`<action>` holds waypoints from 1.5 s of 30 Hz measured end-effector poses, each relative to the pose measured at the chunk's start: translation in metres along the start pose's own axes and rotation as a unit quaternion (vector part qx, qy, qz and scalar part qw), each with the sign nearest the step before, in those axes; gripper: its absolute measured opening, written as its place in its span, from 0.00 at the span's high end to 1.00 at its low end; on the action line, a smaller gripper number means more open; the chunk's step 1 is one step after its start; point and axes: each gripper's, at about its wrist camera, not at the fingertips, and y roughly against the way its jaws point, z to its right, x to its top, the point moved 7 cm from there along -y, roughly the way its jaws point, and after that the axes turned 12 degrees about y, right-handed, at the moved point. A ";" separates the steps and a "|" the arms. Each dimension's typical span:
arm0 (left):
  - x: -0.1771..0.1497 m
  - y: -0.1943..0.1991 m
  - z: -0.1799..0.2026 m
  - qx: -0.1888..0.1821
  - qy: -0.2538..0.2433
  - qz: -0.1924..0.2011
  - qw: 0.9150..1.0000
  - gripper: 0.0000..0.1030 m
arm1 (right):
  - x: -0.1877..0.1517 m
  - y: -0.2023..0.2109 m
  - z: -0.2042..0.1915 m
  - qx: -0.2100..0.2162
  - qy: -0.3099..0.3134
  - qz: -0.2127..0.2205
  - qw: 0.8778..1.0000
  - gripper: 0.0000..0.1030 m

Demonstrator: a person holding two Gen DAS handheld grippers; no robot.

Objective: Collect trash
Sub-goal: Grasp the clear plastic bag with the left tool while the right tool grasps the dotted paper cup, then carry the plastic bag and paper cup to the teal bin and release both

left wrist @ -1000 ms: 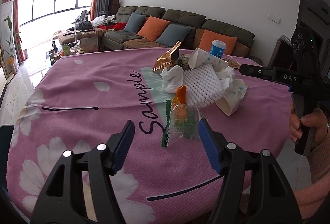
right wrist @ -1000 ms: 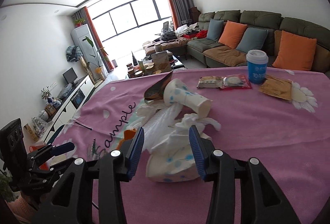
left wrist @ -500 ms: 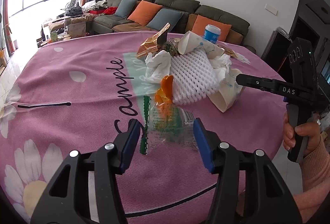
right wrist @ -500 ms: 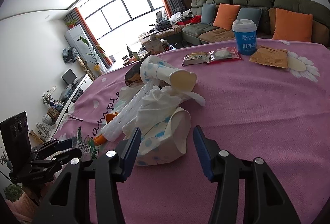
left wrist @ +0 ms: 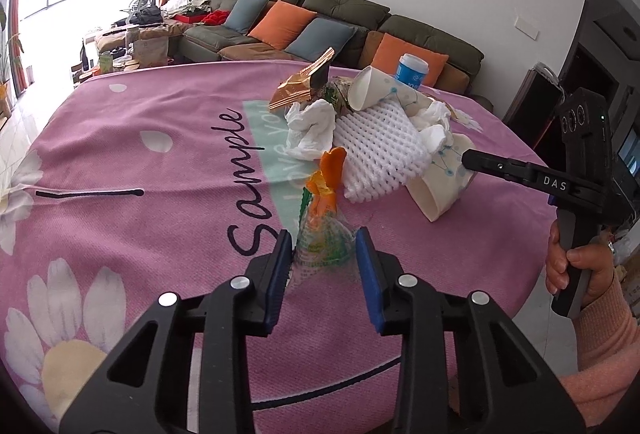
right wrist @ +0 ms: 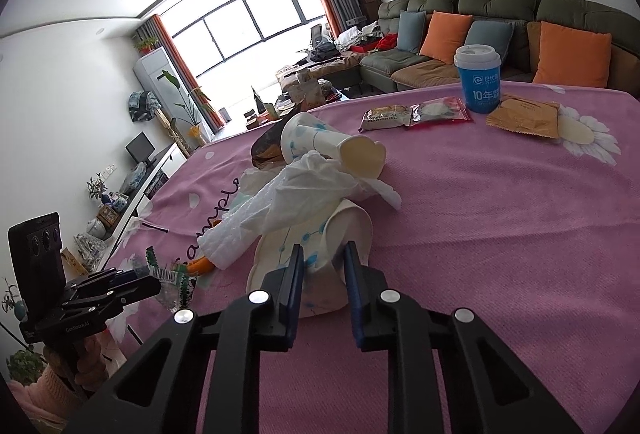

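Both grippers have just been closing, and each now has a piece of the pile between its pads. The left gripper (left wrist: 322,266) is squeezing in on the clear crinkly wrapper (left wrist: 322,246) with its green printing and bits of orange peel (left wrist: 332,170) standing out of the top; the blue pads are pressing its sides, so I am reading it as clenched on the wrapper. The right gripper (right wrist: 322,274) is pinching the flattened paper cup (right wrist: 316,250) at the near edge of the heap, and the cup's thin wall is folding in between the jaws. Compared with a moment back, both tools are sitting closer in on the pile and narrower. To my eye that is putting the task at the grasp stage: two pieces are being taken, nothing is lifted away yet.

The trash is lying heaped in the middle of the pink floral tablecloth (left wrist: 120,194). The white foam fruit net (left wrist: 380,154) is looking soft and springy, the crumpled tissue (left wrist: 312,126) limp, and a second paper cup (left wrist: 372,90) is lying on its side on top, stiff and conical, beside a shiny bronze foil packet (left wrist: 300,86). Far across the cloth a blue lidded cup (right wrist: 478,82) is standing upright, near sealed snack packets (right wrist: 416,114) and a flat brown sachet (right wrist: 524,118).
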 end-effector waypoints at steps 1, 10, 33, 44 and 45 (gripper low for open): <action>0.000 0.001 -0.001 0.000 0.001 0.001 1.000 0.70 | 0.000 0.002 -0.001 0.001 0.001 0.001 1.000 0.82; 0.002 0.026 -0.013 0.009 0.007 0.026 1.000 0.73 | 0.000 0.016 -0.018 0.029 0.019 -0.011 0.999 0.82; -0.010 0.116 -0.087 0.084 0.074 0.098 0.989 0.73 | 0.009 -0.032 -0.169 0.197 0.101 -0.033 0.975 0.82; -0.010 0.165 -0.142 0.141 0.124 0.141 0.972 0.73 | 0.038 -0.070 -0.237 0.253 0.147 -0.034 0.956 0.82; -0.010 0.170 -0.147 0.145 0.128 0.144 0.970 0.73 | 0.040 -0.072 -0.243 0.258 0.151 -0.035 0.954 0.82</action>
